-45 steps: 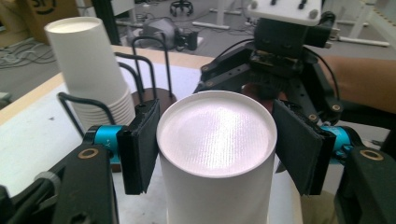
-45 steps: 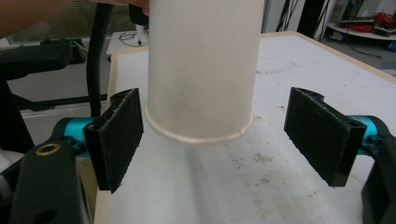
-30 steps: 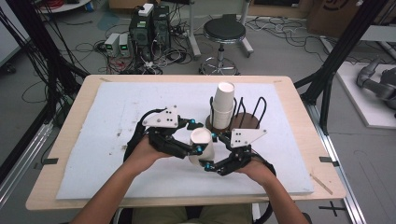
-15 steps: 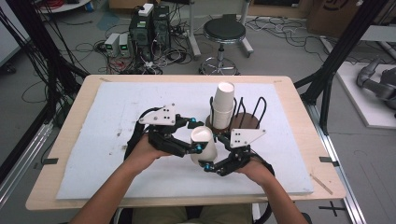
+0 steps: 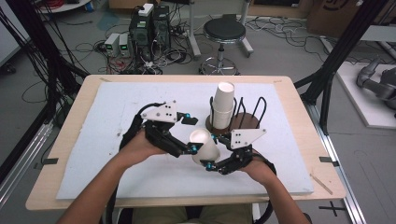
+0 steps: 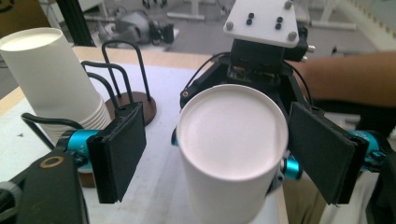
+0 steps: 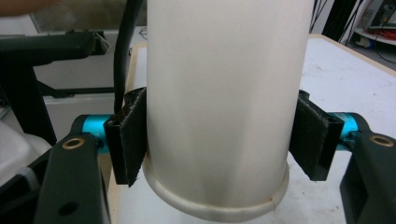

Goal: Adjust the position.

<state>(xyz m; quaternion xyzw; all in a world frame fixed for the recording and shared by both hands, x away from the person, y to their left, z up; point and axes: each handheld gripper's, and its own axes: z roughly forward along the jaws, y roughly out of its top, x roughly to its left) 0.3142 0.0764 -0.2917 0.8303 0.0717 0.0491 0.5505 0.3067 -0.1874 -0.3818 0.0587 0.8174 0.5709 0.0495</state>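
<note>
The paper cup (image 5: 204, 145) is upside down in the air, just above the white mat (image 5: 93, 140), between our two tools. Our left gripper (image 5: 189, 135) has its jaws spread wide, one on each side of the cup, not touching it. We should close them slowly so the thin cup does not squash. Our right gripper (image 5: 208, 151) is pinching the cup near its rim. Further right, a stack of cups (image 5: 223, 106) sits in a black wire holder (image 5: 247, 116). Behind the wooden table (image 5: 299, 109) are a stool (image 5: 224, 32) and boxes with wires on the floor
</note>
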